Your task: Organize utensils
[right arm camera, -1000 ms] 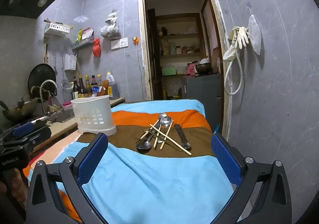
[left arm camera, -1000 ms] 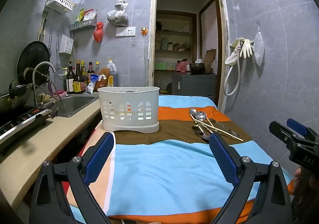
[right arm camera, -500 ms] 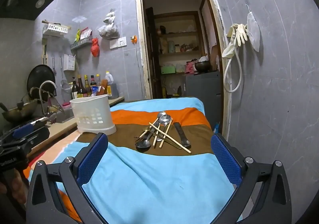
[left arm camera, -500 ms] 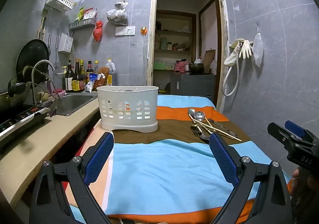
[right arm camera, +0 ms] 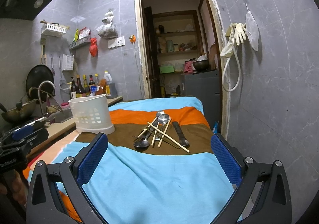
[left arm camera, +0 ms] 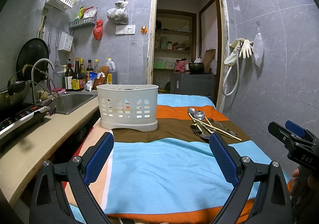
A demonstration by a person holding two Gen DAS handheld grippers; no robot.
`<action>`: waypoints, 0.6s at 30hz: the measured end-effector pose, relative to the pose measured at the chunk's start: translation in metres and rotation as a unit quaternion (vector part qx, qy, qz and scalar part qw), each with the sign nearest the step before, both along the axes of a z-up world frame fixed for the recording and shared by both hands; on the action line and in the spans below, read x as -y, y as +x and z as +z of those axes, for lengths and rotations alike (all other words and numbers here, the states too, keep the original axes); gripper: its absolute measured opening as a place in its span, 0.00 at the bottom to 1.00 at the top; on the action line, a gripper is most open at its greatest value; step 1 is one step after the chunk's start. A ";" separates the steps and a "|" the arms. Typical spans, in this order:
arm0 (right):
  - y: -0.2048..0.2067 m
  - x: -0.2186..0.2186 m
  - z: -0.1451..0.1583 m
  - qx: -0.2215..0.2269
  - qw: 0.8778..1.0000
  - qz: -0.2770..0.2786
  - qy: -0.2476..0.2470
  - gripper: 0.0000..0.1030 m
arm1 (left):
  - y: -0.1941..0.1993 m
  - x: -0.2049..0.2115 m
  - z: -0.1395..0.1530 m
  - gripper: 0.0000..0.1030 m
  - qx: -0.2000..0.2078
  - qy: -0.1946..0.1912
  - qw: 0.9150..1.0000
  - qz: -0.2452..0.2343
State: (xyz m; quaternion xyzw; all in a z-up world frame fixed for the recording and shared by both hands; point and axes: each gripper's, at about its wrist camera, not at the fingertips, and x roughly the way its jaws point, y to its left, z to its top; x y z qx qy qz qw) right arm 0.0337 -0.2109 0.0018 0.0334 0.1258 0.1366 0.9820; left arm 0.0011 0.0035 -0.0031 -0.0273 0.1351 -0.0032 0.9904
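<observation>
A white slotted utensil holder stands on the brown stripe of a striped cloth. To its right lies a pile of utensils: metal spoons, wooden chopsticks, a fork and a dark-handled knife. My left gripper hovers open over the blue stripe, well short of the holder. My right gripper is open too, nothing between its blue pads, with the pile just beyond its fingertips. Each gripper shows at the edge of the other's view.
The cloth-covered table meets a beige counter on the left with a sink, a tap, an induction hob and sauce bottles. A tiled wall with a hose and gloves runs along the right. An open doorway is behind.
Both views drift slightly: the holder and the utensil pile sit a little lower and nearer in frame. Both grippers stay open; nothing on the cloth has moved.
</observation>
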 end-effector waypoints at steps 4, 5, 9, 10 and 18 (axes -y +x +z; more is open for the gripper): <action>0.001 0.000 0.001 -0.001 1.000 -0.001 0.001 1.00 | 0.000 -0.001 0.000 0.91 0.000 0.000 1.000 -0.001; 0.001 0.000 0.001 0.000 1.000 -0.001 0.000 1.00 | 0.000 -0.001 0.000 0.91 0.000 0.000 1.000 -0.001; 0.001 0.001 0.001 -0.001 1.000 -0.001 0.001 1.00 | 0.000 0.000 0.000 0.91 0.000 0.001 1.000 -0.001; 0.001 0.001 0.002 -0.002 1.000 -0.001 0.001 1.00 | 0.000 0.000 0.000 0.91 -0.001 0.001 1.000 -0.001; -0.001 0.001 0.001 -0.002 1.000 -0.001 0.002 1.00 | 0.000 0.001 -0.001 0.91 -0.001 0.002 1.000 -0.001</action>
